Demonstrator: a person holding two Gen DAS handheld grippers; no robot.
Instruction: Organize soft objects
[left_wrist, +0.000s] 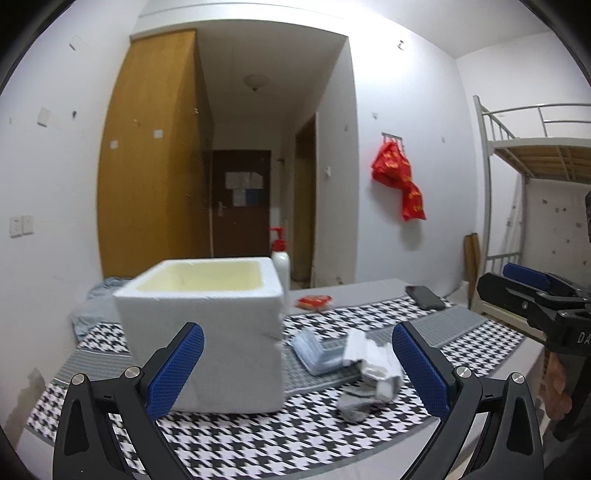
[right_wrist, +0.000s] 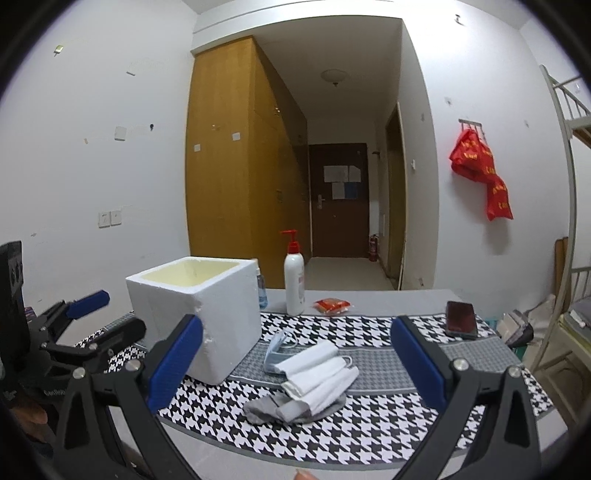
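Observation:
A white foam box (left_wrist: 207, 328) (right_wrist: 195, 314) stands open and upright on the houndstooth cloth. Beside it on the right lie a folded white cloth (left_wrist: 373, 360) (right_wrist: 319, 374), a light blue face mask (left_wrist: 314, 350) (right_wrist: 277, 350) and a grey sock (left_wrist: 352, 404) (right_wrist: 273, 408), heaped together. My left gripper (left_wrist: 297, 365) is open and empty, above the table, facing the box and the heap. My right gripper (right_wrist: 295, 365) is open and empty, facing the heap from a little above. Each gripper shows at the edge of the other's view.
A white pump bottle with a red top (right_wrist: 294, 280) (left_wrist: 279, 264) stands behind the box. A red packet (right_wrist: 331, 305) (left_wrist: 314, 302) and a dark phone (right_wrist: 460, 319) (left_wrist: 424, 297) lie farther back. A small blue-capped bottle (right_wrist: 261, 288) stands by the box. A metal bunk bed (left_wrist: 535, 155) stands on the right.

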